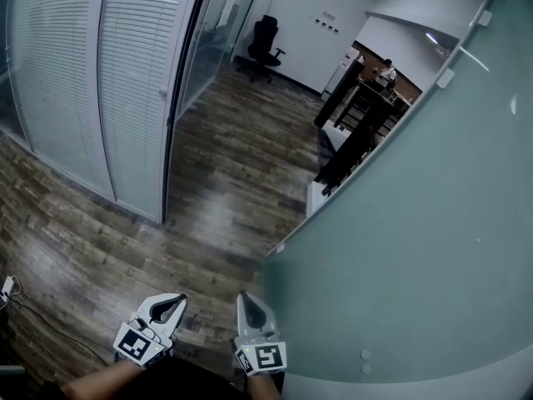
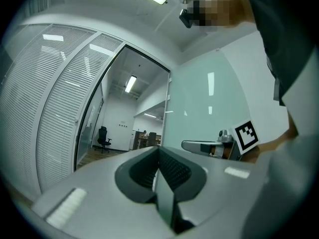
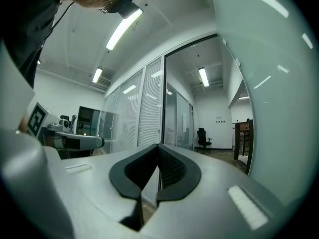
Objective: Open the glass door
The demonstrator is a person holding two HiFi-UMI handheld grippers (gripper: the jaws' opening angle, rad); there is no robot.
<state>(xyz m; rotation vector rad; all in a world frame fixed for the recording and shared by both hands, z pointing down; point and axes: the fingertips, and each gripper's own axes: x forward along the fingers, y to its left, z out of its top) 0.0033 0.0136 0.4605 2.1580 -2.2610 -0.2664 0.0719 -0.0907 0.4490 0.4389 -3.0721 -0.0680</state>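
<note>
Glass door — frosted panel filling the right of the frame, standing open, its free edge slanting from lower centre to upper right. Right gripper sits just left of that edge, jaws together, empty — nearer than the left gripper, likewise closed and empty.

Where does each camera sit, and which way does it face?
Head view: on the person's head, facing steeply down at wood-plank floor and frosted glass door; left gripper, right gripper and forearms show.
Left gripper view: on the left gripper, facing along its shut jaws towards the doorway; the right gripper shows.
Right gripper view: on the right gripper, facing along its shut jaws through the doorway; the left gripper shows.
Shared: black office chair, in all three.
</note>
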